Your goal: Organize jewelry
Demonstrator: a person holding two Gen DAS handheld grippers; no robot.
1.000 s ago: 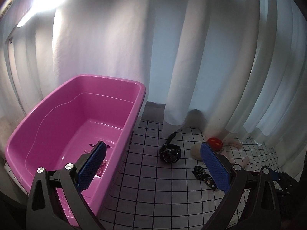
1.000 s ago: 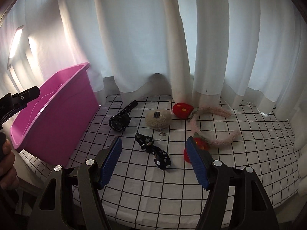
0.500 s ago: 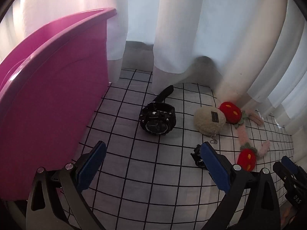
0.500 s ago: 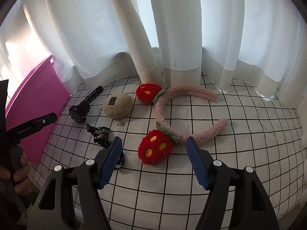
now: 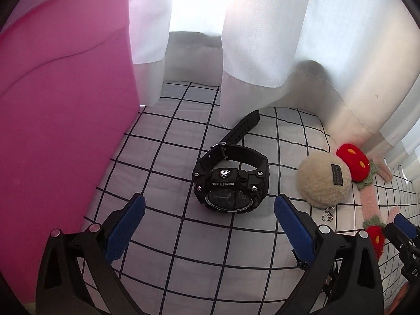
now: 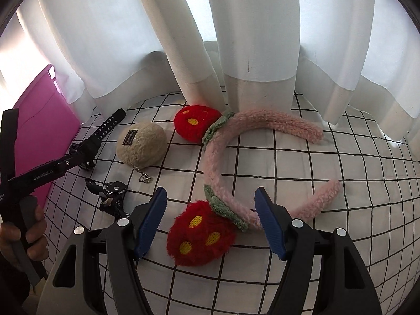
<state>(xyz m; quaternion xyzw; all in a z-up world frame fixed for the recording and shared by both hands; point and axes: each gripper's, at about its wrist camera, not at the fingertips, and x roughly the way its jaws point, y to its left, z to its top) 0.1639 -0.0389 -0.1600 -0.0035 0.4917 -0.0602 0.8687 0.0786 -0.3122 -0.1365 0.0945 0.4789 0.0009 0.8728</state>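
The left gripper (image 5: 208,216) is held with its fingers (image 5: 126,227) spread wide and nothing between them; the pads are blue and ribbed. A black wristwatch (image 5: 231,178) of chunky moulded resin is seen just beyond the gap, at 12 o'clock, face up on the checked cloth (image 5: 168,162), its perforated strap trailing toward 1 o'clock under the curtain (image 5: 249,39) hem. A smooth pink plastic tub (image 5: 60,110) is found at 9 o'clock, its wall standing on the cloth. A round beige plush pouch (image 5: 323,181) with a small dark label and a bead chain lies at 2 o'clock, apart from the watch.

The right gripper (image 6: 211,221) is likewise released, fingers (image 6: 151,223) wide apart. A fuzzy red strawberry pom (image 6: 200,233) with yellow spots is seen between them, touched by neither as far as can be told. It is joined by a green knitted collar to a pink fleecy headband (image 6: 262,123), curved in an open arc toward 12 o'clock, with a second red pom (image 6: 195,126) at 11 o'clock. A small dark hair clip (image 6: 110,194) with a metal disc lies at 9 o'clock. The cloth is white with a black grid.
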